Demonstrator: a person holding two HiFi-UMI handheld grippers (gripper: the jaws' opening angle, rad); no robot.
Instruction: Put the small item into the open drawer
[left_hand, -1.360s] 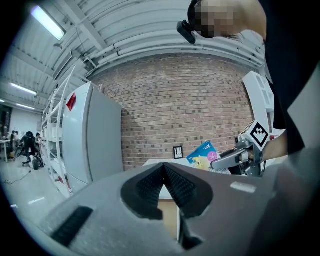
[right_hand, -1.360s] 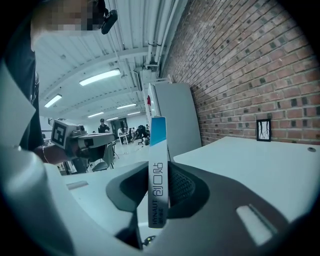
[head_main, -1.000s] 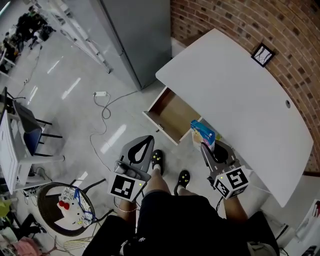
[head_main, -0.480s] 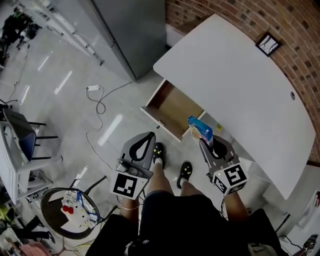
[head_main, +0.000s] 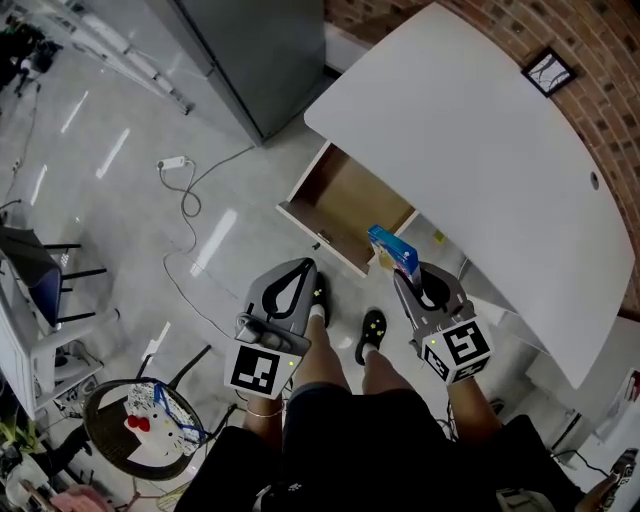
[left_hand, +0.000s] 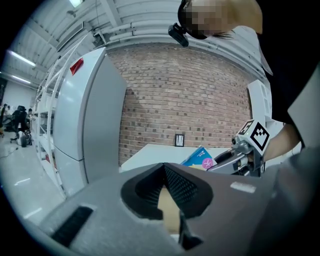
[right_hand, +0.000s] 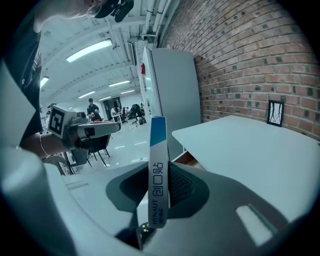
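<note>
Pale glossy floor (head_main: 120, 200) spread under us, with a brick wall (head_main: 600, 50) at the far right and a white desk (head_main: 480, 150) standing against it. From the desk's left side a drawer (head_main: 345, 205) stood pulled out, and inside it we saw only its brown wooden bottom. The small box (head_main: 392, 250), blue and white, was not in the drawer. The right gripper (head_main: 405, 280) held it upright, and in the head view it showed just at the drawer's near right corner, beside the desk's edge. In the right gripper view the jaws were clamped on the thin sides of the box (right_hand: 157, 175), whose blue end stuck up past them. Our left gripper (head_main: 302, 268) hung near the drawer's front, to the left of the box, with its jaws together and nothing between them. A tall grey cabinet (head_main: 255, 50) stood to the far left of the drawer, a small framed picture (head_main: 548, 72) sat at the desk's far edge, and a white cable (head_main: 185, 195) lay looped on the floor.
</note>
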